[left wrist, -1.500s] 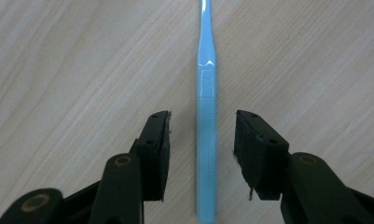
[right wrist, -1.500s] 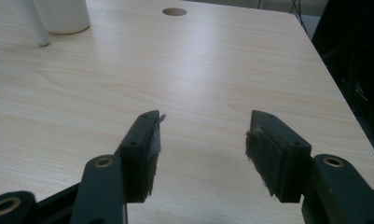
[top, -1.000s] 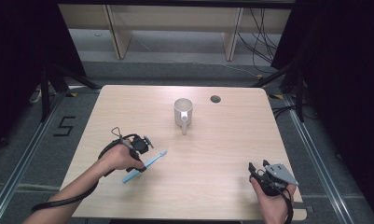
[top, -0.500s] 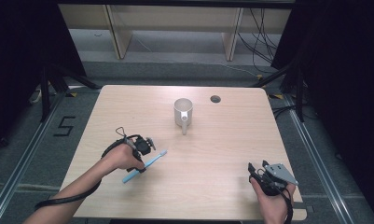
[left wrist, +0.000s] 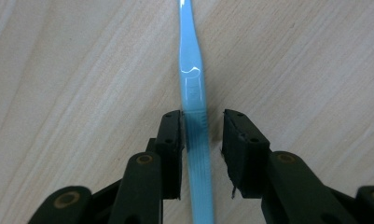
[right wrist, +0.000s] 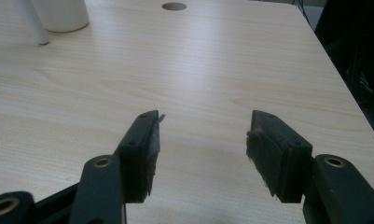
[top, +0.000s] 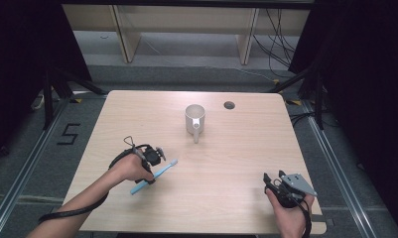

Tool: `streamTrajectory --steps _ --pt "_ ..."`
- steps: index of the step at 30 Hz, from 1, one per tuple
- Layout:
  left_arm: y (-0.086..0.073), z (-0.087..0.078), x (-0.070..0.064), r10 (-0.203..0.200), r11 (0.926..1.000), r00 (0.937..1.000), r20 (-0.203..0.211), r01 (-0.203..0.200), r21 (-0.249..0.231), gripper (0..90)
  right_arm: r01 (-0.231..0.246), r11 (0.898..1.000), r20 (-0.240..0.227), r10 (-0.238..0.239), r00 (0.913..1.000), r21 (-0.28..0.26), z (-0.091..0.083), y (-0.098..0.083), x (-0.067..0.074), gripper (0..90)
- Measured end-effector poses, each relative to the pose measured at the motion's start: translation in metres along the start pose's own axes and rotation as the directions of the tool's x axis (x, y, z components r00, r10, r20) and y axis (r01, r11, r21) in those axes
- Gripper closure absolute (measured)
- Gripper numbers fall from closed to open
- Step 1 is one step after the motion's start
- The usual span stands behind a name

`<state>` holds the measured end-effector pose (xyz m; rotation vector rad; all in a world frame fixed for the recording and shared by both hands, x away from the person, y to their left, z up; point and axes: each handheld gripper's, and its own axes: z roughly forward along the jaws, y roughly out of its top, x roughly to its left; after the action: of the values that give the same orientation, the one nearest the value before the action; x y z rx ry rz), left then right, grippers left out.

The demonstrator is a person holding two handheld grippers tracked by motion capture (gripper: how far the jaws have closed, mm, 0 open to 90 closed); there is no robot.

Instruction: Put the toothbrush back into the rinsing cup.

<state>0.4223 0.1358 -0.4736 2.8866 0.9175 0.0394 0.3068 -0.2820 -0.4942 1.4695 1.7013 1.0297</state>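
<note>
1. Your left gripper [left wrist: 201, 140] straddles the blue toothbrush [left wrist: 192, 88], which lies flat on the table, nearer you and left of the mug [top: 194, 119]; jaws not yet clenched (a gap remains).
2. Your right gripper [right wrist: 201, 154] rests spread and empty, right of the mug; lifting appears still to come.

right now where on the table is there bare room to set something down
Plenty. The widest bare patch lies between the toothbrush and the right gripper, running up to the mug. The far left corner and the right edge below the hole are bare too. The only crowded spot is the near left, where the left gripper straddles the toothbrush.
</note>
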Motion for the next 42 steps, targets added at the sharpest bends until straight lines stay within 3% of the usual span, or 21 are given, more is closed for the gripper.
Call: streamTrajectory --steps 6,10,11,12,17,18,20,22,34,35,36,38,42 --pt "0.0001 0.0003 0.0003 0.0 0.9998 1.0 0.0 0.0 0.017 68.0 0.045 0.999 0.004 -0.045 0.999 -0.014 0.0011 -0.0001 -0.0032 44.3" --pt "-0.0006 0.0003 0.0009 0.001 0.9999 1.0 0.0 -0.001 0.014 68.8 0.042 0.999 0.0 -0.042 0.9991 -0.02 0.0017 -0.0005 -0.0032 44.2" --pt "-0.0009 0.0005 0.0009 0.003 0.9998 1.0 0.002 -0.003 0.02 68.9 0.001 1.0 -0.002 -0.001 1.0 0.001 0.0006 -0.0009 -0.0005 44.2" --pt "-0.0009 0.0005 0.0009 0.003 0.9998 1.0 0.002 -0.003 0.02 69.0 -0.007 1.0 -0.007 0.007 0.9999 -0.007 0.0021 -0.0017 0.0002 44.2" --pt "-0.0025 0.002 0.002 0.007 0.9996 1.0 0.005 -0.007 0.029 70.2 -0.009 1.0 -0.009 0.009 0.9999 0.009 0.0013 -0.0013 0.0007 44.1" --pt "-0.0032 0.0032 0.0021 0.007 0.9997 1.0 0.004 -0.007 0.022 70.2 0.027 1.0 -0.017 -0.027 0.9995 0.007 0.0019 -0.0007 -0.0019 44.1" --pt "-0.0034 0.0033 0.0017 0.005 0.9994 1.0 0.007 -0.005 0.034 71.0 0.024 1.0 -0.01 -0.024 0.9997 0.0 0.0025 -0.0014 -0.0011 44.1" --pt "-0.0037 0.0037 0.0016 0.005 0.9995 1.0 0.005 -0.005 0.03 71.6 0.051 0.999 -0.003 -0.051 0.9987 0.0 0.0035 -0.0022 -0.0017 44.1" --pt "-0.001 0.0038 -0.0027 0.023 0.9986 0.9997 -0.01 -0.022 0.047 75.5 0.025 1.0 -0.016 -0.025 0.9996 0.001 0.0028 -0.0019 0.0 44.1" --pt "-0.0008 0.0038 -0.003 0.024 0.9985 0.9997 -0.01 -0.023 0.05 75.5 -0.003 1.0 -0.011 0.003 0.9999 0.011 0.0017 -0.0022 0.0019 44.1" --pt "-0.0005 0.004 -0.0033 0.023 0.9986 0.9997 -0.01 -0.022 0.049 76.4 0.03 1.0 -0.02 -0.03 0.9993 0.001 0.0029 -0.0021 -0.0008 44.1" --pt "0.0001 0.005 -0.0038 0.02 0.9987 0.9997 -0.011 -0.019 0.046 77.2 -0.004 1.0 -0.01 0.005 0.9999 0.013 0.0018 -0.0029 0.0016 44.1" --pt "0.0009 0.0047 -0.0039 0.021 0.9984 0.9997 -0.012 -0.02 0.053 77.8 0.005 1.0 -0.011 -0.005 0.9999 0.007 0.0023 -0.0029 0.0005 44.1"
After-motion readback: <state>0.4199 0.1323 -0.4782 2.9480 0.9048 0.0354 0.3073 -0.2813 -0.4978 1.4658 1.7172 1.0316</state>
